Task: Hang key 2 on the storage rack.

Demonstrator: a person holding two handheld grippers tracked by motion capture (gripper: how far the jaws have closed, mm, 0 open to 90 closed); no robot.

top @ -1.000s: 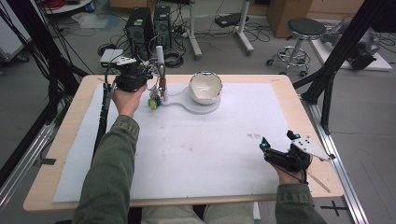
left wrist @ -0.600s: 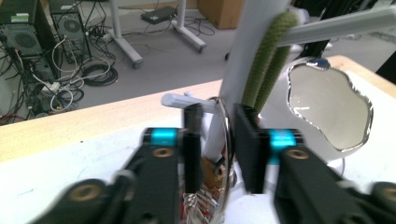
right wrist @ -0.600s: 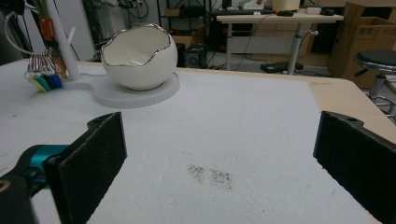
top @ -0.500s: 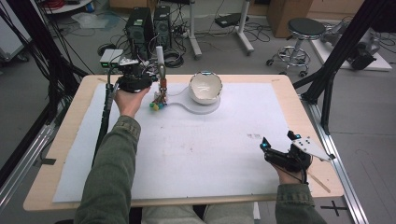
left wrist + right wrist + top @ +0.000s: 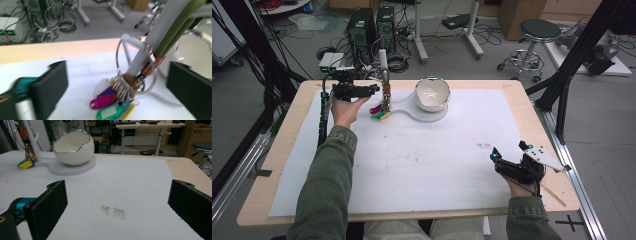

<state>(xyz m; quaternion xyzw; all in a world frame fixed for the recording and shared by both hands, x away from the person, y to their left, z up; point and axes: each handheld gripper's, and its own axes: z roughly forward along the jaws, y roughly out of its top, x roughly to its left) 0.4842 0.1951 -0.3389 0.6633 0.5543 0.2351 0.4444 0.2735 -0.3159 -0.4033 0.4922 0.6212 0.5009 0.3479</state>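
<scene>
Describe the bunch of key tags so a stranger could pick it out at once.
Start at the white eggshell-shaped bowl on its flat white base at the table's far edge. Left of it rises a thin white post; the key tags lie at its foot on a big metal ring, the only brightly coloured thing there: magenta, green, yellow.

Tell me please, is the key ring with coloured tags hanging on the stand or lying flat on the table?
Hanging. The key ring loops around the white stand, though its coloured tags touch the mat. The left tongs have just been opening; nothing is pinched.

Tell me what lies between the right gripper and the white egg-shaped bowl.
Bare white mat, marked by one dark smudge, separates right gripper from bowl, per right gripper view.
</scene>
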